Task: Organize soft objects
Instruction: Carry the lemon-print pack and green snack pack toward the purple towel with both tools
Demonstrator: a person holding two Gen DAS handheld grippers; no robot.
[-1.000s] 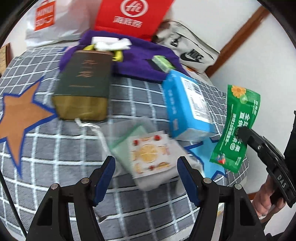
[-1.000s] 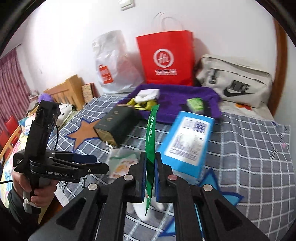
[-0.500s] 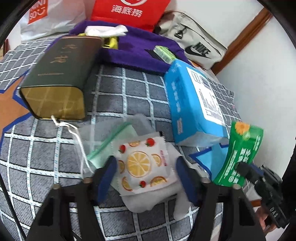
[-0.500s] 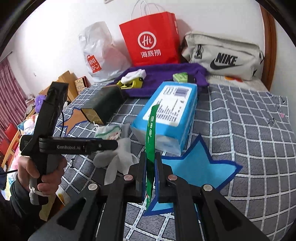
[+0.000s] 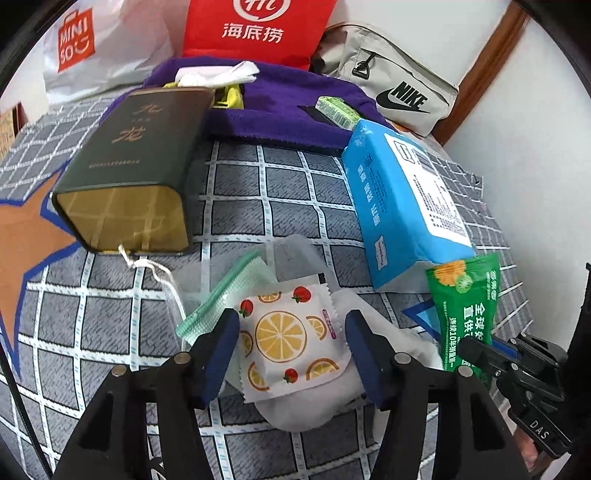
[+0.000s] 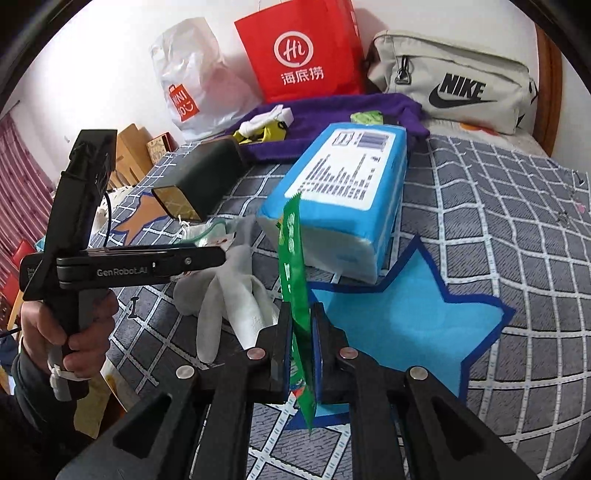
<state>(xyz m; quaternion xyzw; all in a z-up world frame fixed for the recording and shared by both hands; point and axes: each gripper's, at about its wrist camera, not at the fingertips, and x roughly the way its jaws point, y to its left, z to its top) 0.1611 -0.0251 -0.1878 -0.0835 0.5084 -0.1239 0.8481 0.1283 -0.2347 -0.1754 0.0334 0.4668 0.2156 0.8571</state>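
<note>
The bed (image 5: 280,206) wears a grey checked cover with orange and blue stars. Along its far edge by the wall stand a white "MINISO" bag (image 5: 92,48), a red paper bag (image 5: 258,26) with a "Hi" roundel and "海底捞", and a beige "NIKE" pouch (image 6: 454,81). A dark green tin (image 5: 136,155) with gold characters lies near the left edge, a blue tissue pack (image 5: 402,206) with a printed barcode label towards the right edge, and a purple cloth (image 5: 288,110) behind them.

The left tool (image 5: 291,347), pitched steeply down near the front edge, has its blue pads pressed on either side of the fruit-print sachet (image 5: 291,339), which lies on a white glove (image 6: 229,295); it closed in within the last second and now stands still. "GenRobot.AI" reads along its body in the right view, where a hand (image 6: 74,325) grips its handle.

The right tool (image 6: 303,339), also angled downward, is clamped on a green sachet (image 6: 295,280) with white Chinese print, held upright above the blue star near the front right corner.
</note>
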